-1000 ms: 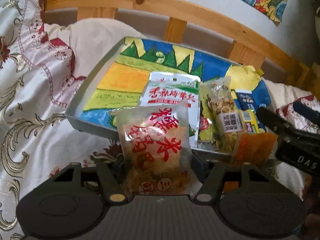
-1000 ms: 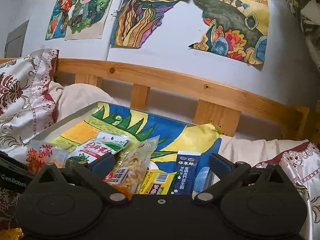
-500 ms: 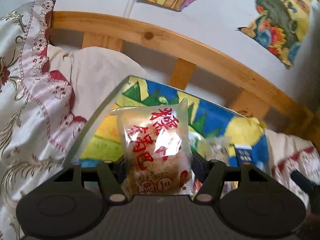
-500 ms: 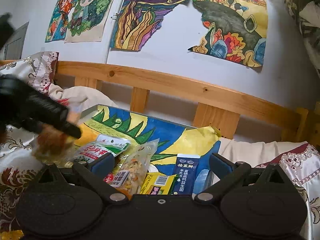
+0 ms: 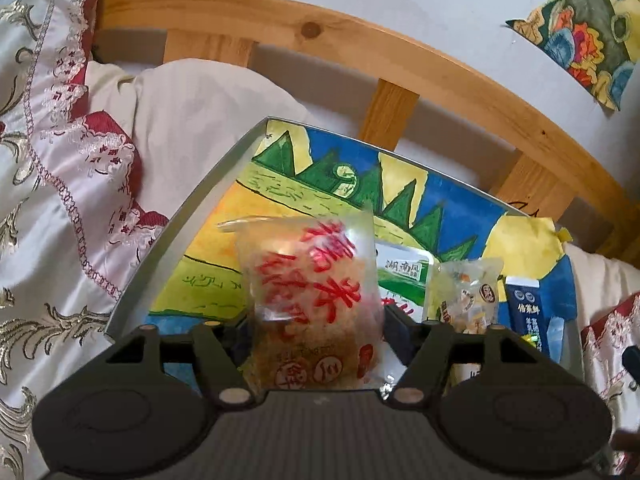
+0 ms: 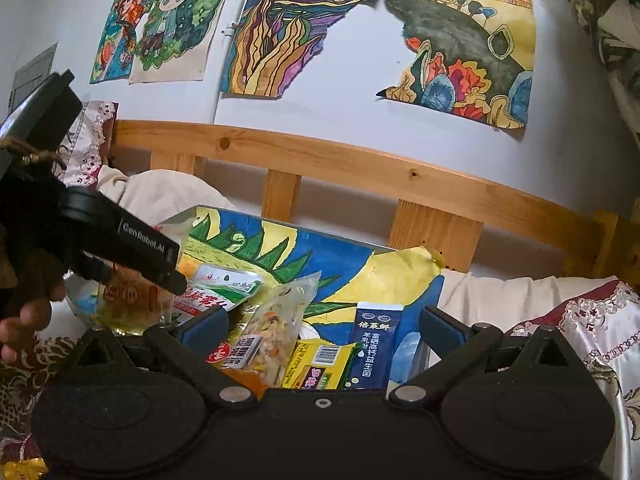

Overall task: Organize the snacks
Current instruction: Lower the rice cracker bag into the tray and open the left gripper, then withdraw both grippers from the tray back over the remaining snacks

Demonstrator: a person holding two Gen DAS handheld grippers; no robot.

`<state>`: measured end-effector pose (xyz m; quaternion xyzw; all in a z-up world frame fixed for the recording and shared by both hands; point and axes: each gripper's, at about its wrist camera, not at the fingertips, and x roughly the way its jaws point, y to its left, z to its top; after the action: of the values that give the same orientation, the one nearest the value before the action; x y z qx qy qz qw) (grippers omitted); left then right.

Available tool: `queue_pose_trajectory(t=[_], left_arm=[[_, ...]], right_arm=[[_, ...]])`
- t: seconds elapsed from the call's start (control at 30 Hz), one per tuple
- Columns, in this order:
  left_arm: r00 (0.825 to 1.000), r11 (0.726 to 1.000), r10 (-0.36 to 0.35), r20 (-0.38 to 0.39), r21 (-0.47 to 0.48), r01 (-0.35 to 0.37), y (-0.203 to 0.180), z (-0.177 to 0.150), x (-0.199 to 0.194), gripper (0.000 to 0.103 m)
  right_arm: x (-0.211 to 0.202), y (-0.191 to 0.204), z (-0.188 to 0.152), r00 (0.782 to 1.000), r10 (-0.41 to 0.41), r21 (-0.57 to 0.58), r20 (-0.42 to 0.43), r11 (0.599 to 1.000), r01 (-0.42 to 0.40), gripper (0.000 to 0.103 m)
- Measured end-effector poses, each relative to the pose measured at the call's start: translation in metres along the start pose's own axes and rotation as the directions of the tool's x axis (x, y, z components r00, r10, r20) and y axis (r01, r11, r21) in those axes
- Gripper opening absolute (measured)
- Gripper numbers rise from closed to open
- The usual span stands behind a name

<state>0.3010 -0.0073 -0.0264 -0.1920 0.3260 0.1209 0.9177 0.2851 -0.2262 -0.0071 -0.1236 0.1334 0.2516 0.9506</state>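
Note:
A clear rice-snack packet (image 5: pixel 316 300) with red characters stands blurred and tilted between the fingers of my left gripper (image 5: pixel 316 332). The jaws are opening, and the pads no longer seem to press on it. It hangs over the near left part of the metal tray (image 5: pixel 192 216), which is lined with a painted sheet. The right wrist view shows the left gripper (image 6: pixel 160 272) with this packet (image 6: pixel 132 292) low over the tray's left end. My right gripper (image 6: pixel 322 328) is open and holds nothing, above a blue sachet (image 6: pixel 372 340), a yellow packet (image 6: pixel 320 364) and a mixed-nut packet (image 6: pixel 276 320).
A green-and-white packet (image 5: pixel 404 276) lies mid-tray. The tray rests on a bed with an embroidered quilt (image 5: pixel 60 208) and a cream pillow (image 5: pixel 200 112) to its left. Behind them are a wooden headboard (image 6: pixel 360 160) and wall paintings (image 6: pixel 280 28). A hand (image 6: pixel 24 320) grips the left tool.
My left gripper carried the rice-snack packet from the tray's near edge over its left part. The jaws have spread slightly and the packet now blurs and tilts. The right gripper stayed put.

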Motion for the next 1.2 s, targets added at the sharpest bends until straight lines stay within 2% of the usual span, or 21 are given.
queue_pose_trajectory(t=[0.03,0.1,0.3,0.63,0.93,1.2], left_arm=[[1.000,1.000,0.010,0.011,0.007,-0.010,-0.001,-0.001,-0.002,0.090],[0.999,0.999,0.027,0.046,0.016,-0.028,-0.001,-0.002,-0.008,0.098],[0.995,1.000,0.021,0.100,0.005,-0.022,0.004,-0.005,-0.033,0.102],[0.975,0.996,-0.020,0.223,0.085,0.001,0.014,-0.028,-0.107,0.102],[0.965,0.996,-0.042,0.257,0.093,0.018,0.034,-0.057,-0.163,0.102],[0.968,0.994,-0.055,0.245,0.109,0.029,0.051,-0.085,-0.195,0.103]], right_arm=[[-0.001,0.000,0.000,1.000,-0.001,0.000,0.000,1.000,0.001,0.102],[-0.002,0.000,0.000,1.000,-0.001,0.001,0.000,1.000,0.001,0.102],[-0.014,0.002,0.003,1.000,-0.007,0.016,0.005,1.000,0.007,0.102],[-0.066,0.007,0.015,0.998,-0.033,0.037,0.061,0.999,0.031,0.102],[-0.123,0.023,0.024,0.994,-0.041,0.052,0.102,0.998,0.036,0.102],[-0.171,0.036,0.016,0.997,-0.050,0.115,0.063,0.992,0.043,0.102]])
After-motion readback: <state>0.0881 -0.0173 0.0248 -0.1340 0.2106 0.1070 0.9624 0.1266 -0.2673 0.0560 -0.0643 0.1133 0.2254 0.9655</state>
